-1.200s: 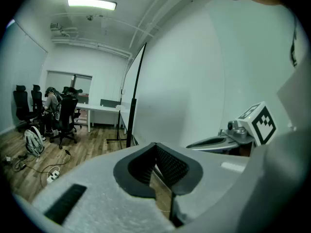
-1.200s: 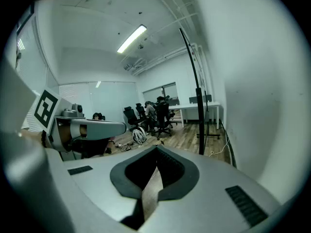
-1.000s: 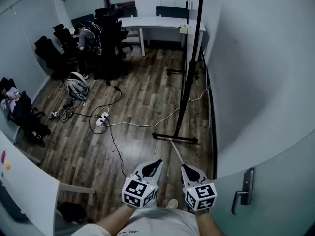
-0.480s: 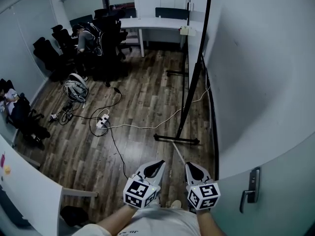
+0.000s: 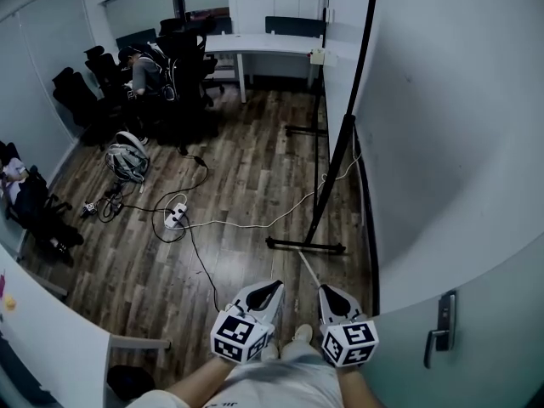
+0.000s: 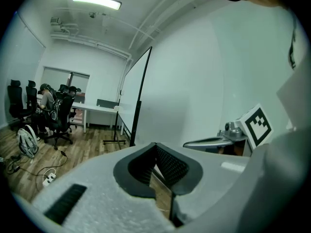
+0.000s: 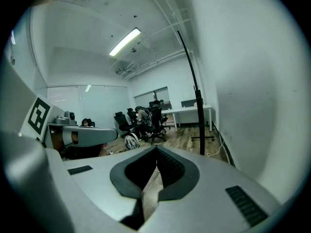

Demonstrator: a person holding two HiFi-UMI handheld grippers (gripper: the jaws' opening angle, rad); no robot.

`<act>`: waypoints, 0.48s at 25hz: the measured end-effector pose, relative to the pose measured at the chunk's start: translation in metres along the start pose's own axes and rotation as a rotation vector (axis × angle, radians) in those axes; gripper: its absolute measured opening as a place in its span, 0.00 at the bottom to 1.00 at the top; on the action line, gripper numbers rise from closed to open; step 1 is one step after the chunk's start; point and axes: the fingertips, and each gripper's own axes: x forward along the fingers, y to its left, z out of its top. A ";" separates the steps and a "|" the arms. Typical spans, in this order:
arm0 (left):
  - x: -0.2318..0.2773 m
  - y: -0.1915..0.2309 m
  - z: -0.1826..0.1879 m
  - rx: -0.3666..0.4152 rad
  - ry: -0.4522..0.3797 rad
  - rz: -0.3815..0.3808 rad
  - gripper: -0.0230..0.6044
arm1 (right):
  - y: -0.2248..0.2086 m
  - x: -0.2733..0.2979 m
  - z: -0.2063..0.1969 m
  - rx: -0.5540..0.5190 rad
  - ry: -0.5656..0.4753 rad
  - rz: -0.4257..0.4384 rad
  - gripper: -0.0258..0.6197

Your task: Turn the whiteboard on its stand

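The whiteboard (image 5: 347, 24) stands ahead at the right, close to the wall and nearly edge-on, in a black frame. Its near post runs down to a black floor foot (image 5: 306, 246); a second foot (image 5: 313, 129) lies farther back. In the left gripper view the board (image 6: 132, 96) rises beyond the jaws. My left gripper (image 5: 272, 285) and right gripper (image 5: 325, 290) hang low in front of me, side by side. Both are shut, hold nothing, and are well short of the stand. The right gripper view shows the post (image 7: 198, 115) ahead of shut jaws.
A white cable (image 5: 255, 219) and a power strip (image 5: 176, 217) lie on the wood floor left of the stand. Office chairs and a seated person (image 5: 140, 62) are at the back left by a white desk (image 5: 255, 41). A door handle (image 5: 442, 321) is at my right.
The view has drifted slightly, so the stand's near post sits a little farther right in the frame. Both grippers stay shut and low, side by side.
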 end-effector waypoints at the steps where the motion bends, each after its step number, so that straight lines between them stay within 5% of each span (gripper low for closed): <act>1: 0.002 0.000 0.000 -0.002 0.001 -0.004 0.05 | 0.000 0.002 -0.001 0.001 0.002 0.001 0.05; 12: 0.051 0.035 0.009 -0.003 0.007 -0.001 0.05 | -0.031 0.063 0.009 0.017 0.011 0.029 0.05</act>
